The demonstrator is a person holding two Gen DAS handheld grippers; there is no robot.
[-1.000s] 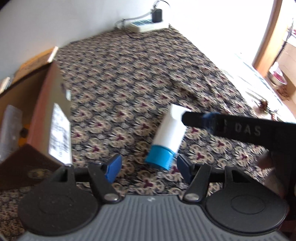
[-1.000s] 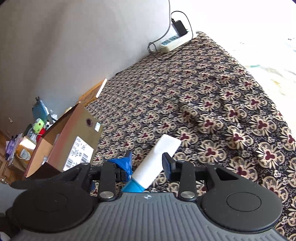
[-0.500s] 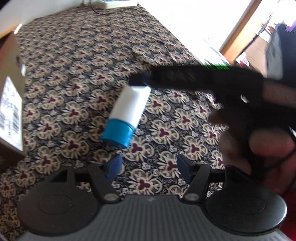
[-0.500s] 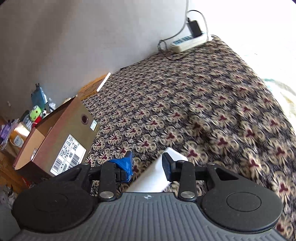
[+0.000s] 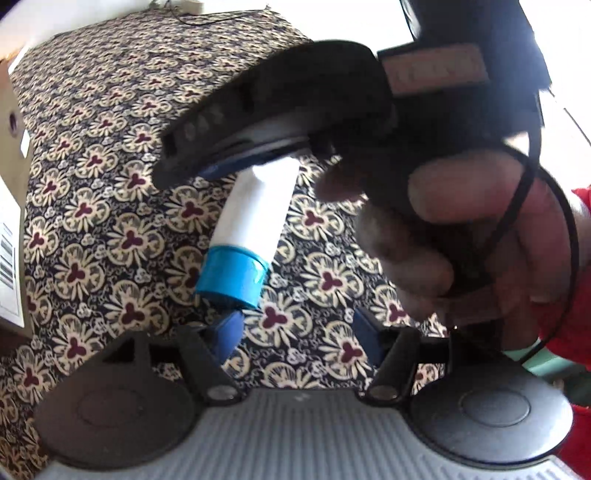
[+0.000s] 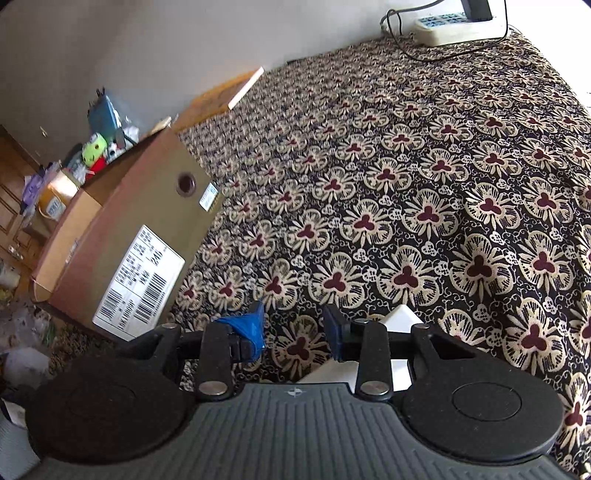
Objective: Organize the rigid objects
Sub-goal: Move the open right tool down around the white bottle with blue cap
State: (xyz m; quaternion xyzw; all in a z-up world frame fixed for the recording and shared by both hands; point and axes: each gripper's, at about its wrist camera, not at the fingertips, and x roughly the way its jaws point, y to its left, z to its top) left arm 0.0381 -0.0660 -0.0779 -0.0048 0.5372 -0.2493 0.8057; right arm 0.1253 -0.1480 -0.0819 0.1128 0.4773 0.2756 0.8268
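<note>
White tube [image 5: 258, 206] on patterned cloth [image 6: 443, 184], right gripper [image 6: 295, 334] spread, above it — left gripper [image 5: 295, 332] spread, near blue cap [image 5: 231, 277]. Risk: grippers colliding, tube rolling away.

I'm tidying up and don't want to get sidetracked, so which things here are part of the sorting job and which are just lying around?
Part of the job: white tube with blue cap; cardboard box, probably where it goes; left tongs; right tongs.

Just lying about: power strip; wooden board; toy clutter behind the box.
</note>
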